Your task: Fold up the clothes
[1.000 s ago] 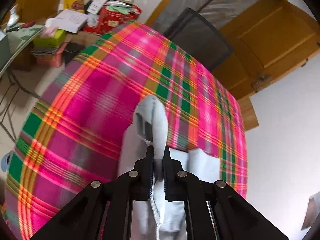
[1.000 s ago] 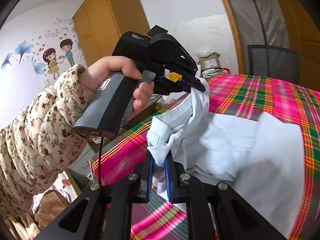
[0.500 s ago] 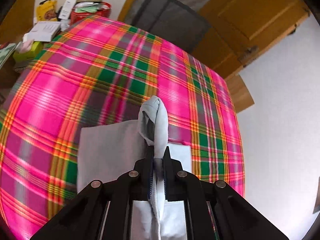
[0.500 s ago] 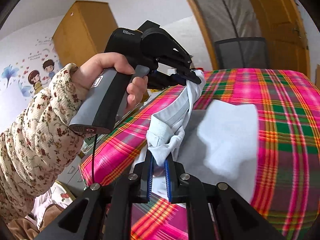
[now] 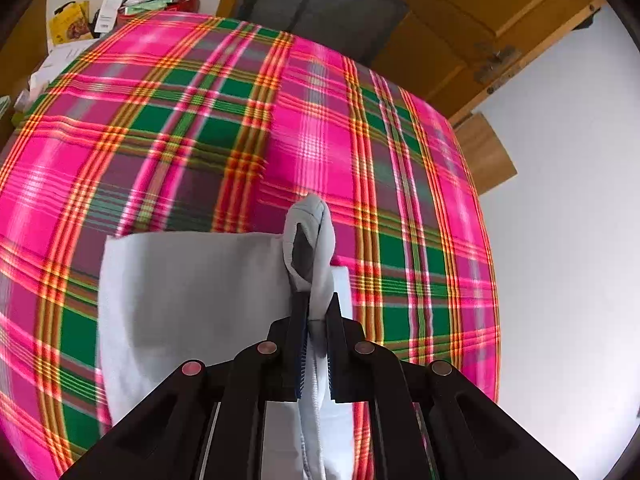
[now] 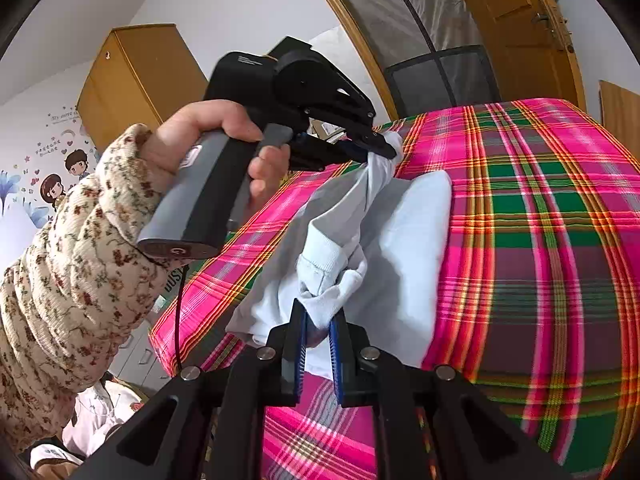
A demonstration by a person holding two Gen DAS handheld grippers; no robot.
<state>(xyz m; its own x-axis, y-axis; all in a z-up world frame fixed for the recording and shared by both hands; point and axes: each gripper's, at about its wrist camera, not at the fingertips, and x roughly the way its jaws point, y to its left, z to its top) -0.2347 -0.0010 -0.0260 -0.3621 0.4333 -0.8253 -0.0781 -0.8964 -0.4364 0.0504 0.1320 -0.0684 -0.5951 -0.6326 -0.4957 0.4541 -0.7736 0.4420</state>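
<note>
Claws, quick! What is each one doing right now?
Left claw: closed, pinching a bunched edge of the white garment.
Right claw: closed, pinching another bunched part of the same garment.

both views are bright and evenly lit by soft, diffuse daylight; the source is not visible. strong fisheye distortion bows the plaid tablecloth (image 5: 200, 140) and the door frame (image 6: 360, 40) into curves, with black vignetting at the corners. the tablecloth stripes are smeared by motion blur toward the edges. the white garment (image 5: 192, 288) shows soft grey shadows in its folds. no harsh glare.
</note>
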